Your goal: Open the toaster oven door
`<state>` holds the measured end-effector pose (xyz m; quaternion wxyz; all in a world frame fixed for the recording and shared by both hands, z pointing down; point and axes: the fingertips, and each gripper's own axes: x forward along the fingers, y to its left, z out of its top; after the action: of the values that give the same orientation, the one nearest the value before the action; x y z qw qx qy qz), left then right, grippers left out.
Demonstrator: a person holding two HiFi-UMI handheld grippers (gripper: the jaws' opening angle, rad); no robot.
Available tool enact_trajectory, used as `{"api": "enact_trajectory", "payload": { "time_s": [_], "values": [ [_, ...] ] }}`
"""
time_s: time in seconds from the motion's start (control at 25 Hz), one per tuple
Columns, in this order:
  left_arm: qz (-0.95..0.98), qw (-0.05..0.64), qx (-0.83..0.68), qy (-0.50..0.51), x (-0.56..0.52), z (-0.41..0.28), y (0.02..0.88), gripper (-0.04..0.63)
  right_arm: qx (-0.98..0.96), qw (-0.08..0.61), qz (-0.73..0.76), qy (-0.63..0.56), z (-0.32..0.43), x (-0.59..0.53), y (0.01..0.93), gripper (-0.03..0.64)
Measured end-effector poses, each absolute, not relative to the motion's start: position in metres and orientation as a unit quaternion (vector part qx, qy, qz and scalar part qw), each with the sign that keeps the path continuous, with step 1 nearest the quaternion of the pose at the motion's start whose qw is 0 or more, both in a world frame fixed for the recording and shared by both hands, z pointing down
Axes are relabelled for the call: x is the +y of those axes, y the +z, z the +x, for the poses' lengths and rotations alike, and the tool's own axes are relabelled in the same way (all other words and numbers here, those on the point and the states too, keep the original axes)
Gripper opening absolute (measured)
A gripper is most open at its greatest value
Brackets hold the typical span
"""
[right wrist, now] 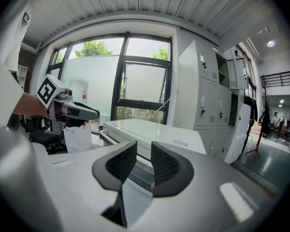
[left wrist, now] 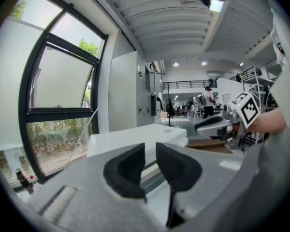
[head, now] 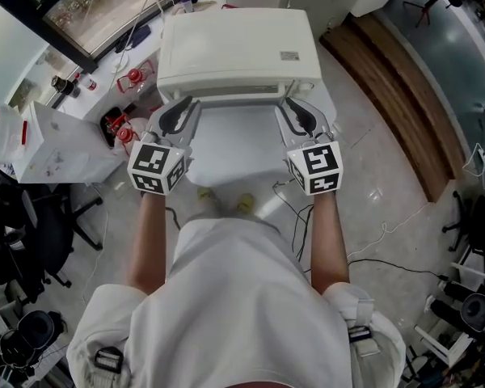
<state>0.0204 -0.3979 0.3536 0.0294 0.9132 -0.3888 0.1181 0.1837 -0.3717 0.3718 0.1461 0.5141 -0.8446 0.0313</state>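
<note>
A white toaster oven [head: 238,51] stands at the far end of a white table [head: 234,148], its front edge facing me. My left gripper [head: 183,110] is at the oven's front left corner and my right gripper [head: 297,107] at its front right corner. In the left gripper view the black pads [left wrist: 128,170] stand a narrow gap apart with nothing between them, and the oven [left wrist: 135,139] lies just beyond. The right gripper [right wrist: 144,166] shows the same small empty gap, with the oven's dark front strip [right wrist: 140,175] behind it. From above, the door's front is hidden.
A window sill with red items [head: 131,79] runs at the left, beside a white paper bag [head: 56,148] and a black office chair [head: 32,233]. A wooden strip [head: 396,95] crosses the floor at the right. White lockers [right wrist: 208,105] stand behind the oven.
</note>
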Motion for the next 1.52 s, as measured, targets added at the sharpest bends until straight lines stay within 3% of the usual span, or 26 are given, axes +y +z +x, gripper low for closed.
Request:
{"api": "enact_trajectory", "payload": {
  "time_s": [0.48, 1.2, 1.52],
  "values": [
    [0.919, 0.023, -0.346, 0.185, -0.418, 0.024, 0.385, 0.066, -0.858, 0.217, 0.466, 0.018, 0.17, -0.387, 0.393, 0.077],
    [0.9, -0.079, -0.225, 0.365, -0.434, 0.026, 0.43, 0.066, -0.856, 0.375, 0.356, -0.027, 0.152, -0.416, 0.437, 0.1],
    [0.892, -0.08, -0.183, 0.405, -0.439, 0.027, 0.448, 0.069, -0.851, 0.414, 0.323, -0.029, 0.145, -0.428, 0.451, 0.1]
  ]
}}
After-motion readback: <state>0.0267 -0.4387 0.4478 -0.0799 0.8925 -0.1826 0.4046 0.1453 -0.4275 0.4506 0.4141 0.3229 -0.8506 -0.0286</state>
